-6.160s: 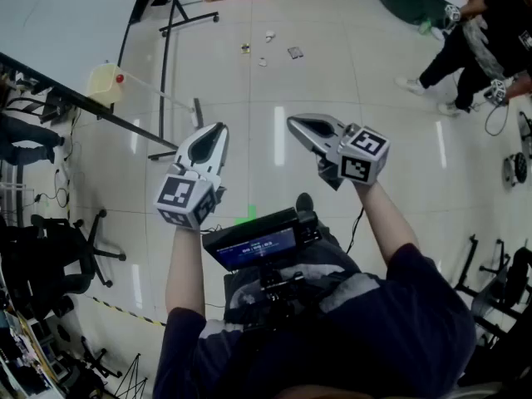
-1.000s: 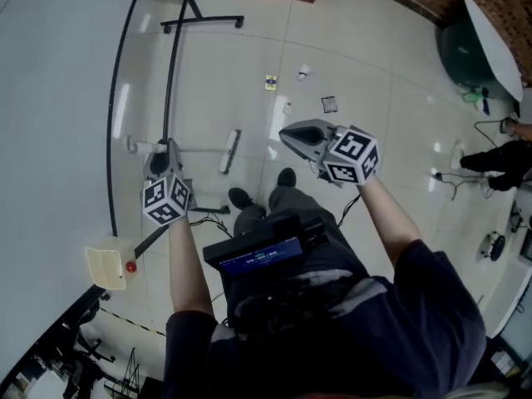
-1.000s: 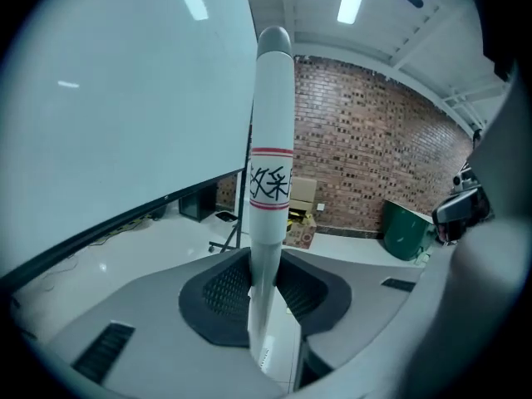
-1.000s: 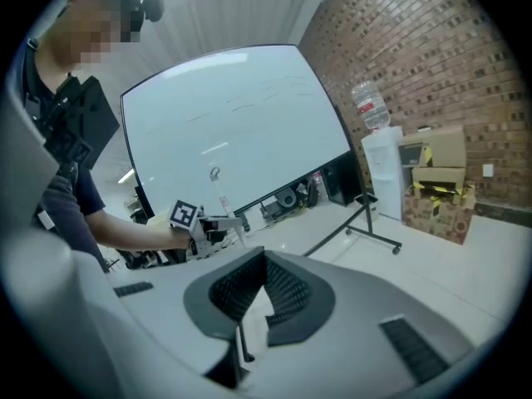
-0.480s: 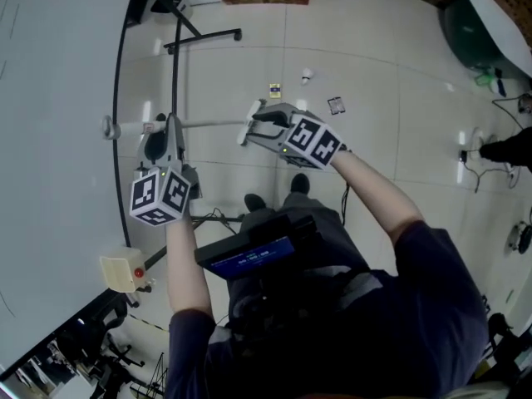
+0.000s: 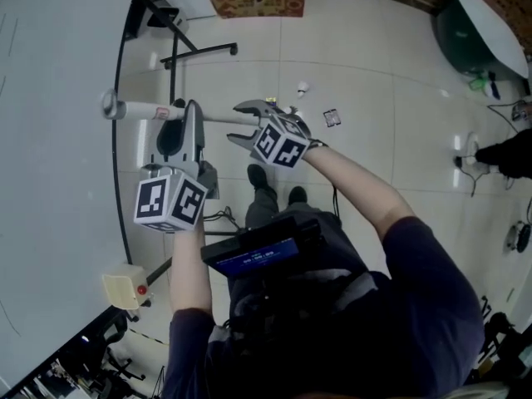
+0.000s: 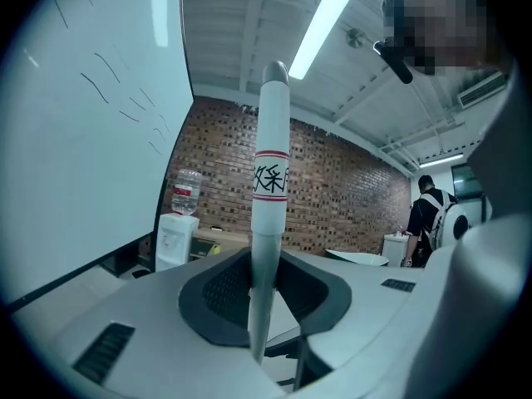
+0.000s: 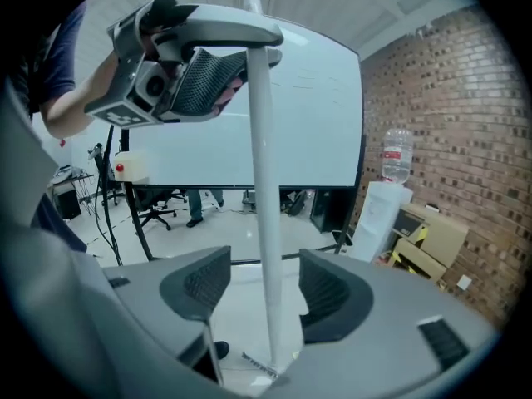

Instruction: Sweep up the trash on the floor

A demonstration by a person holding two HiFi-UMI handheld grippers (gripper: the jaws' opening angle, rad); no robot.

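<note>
Pale tiled floor (image 6: pixel 391 73) beside a big whiteboard.
My left hand-held gripper (image 6: pixel 191 110) pinches the long white broom handle (image 6: pixel 141 109). My right hand-held gripper (image 6: pixel 241 123), jaws just opening, stands spread around it, and small trash scraps (image 6: pixel 332 117) lie on the floor beyond.

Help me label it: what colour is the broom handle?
Broom handle: white, with thin red bands; clearest in left gripper view.
</note>
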